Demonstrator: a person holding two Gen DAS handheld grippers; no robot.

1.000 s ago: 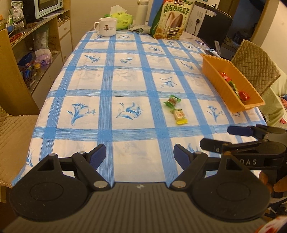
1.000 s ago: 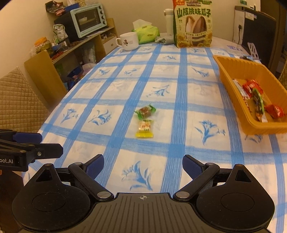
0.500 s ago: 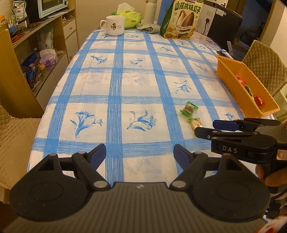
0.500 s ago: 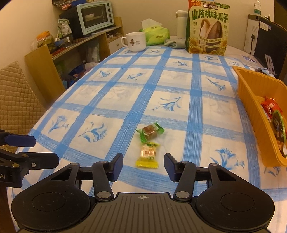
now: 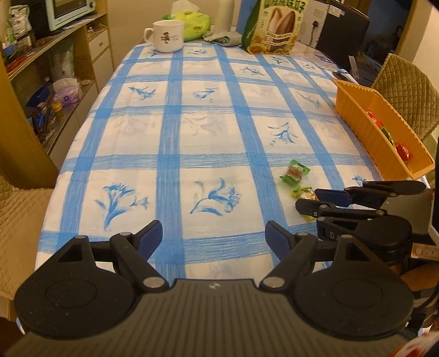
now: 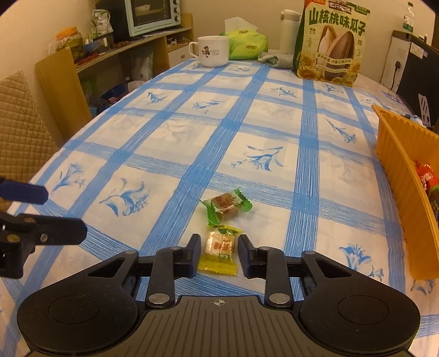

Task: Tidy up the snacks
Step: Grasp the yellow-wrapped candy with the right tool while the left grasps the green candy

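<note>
Across the table (image 6: 274, 131), under a white cloth checked in blue, everything is placed with respect to the orange tray (image 6: 397, 175), which lies along the right edge as the right wrist camera sees it. Beyond the tray, at the far end, stand a seed bag (image 6: 330, 44), a white mug (image 6: 212, 50), a green tissue pack (image 6: 247, 44) and a white flask (image 6: 289, 30). Farther from the tray, off the left side, a shelf unit (image 6: 153, 46) carries a small oven (image 6: 152, 15). A quilted chair back (image 5: 406, 93) rises just behind the tray in the left wrist view. Inside the tray lie several wrapped snacks (image 6: 428, 181), red and green.

My left gripper (image 5: 214, 236) hangs over the near edge of the cloth, well apart from the tray, its blue pads spread wide with nothing between them. My right gripper (image 6: 218, 251) sits lower and nearer the tray; its jaws have just been closing and now stand either side of the yellow candy (image 6: 219, 247), pads at the wrapper's flanks. Whether the pads press on the wrapper I cannot tell for sure from the picture, though the gap is as wide as the sweet. The yellow candy rests on the cloth, left of the tray. Just beyond it, touching or nearly so, lies the green candy (image 6: 226, 204), also on the cloth and outside the tray.
</note>
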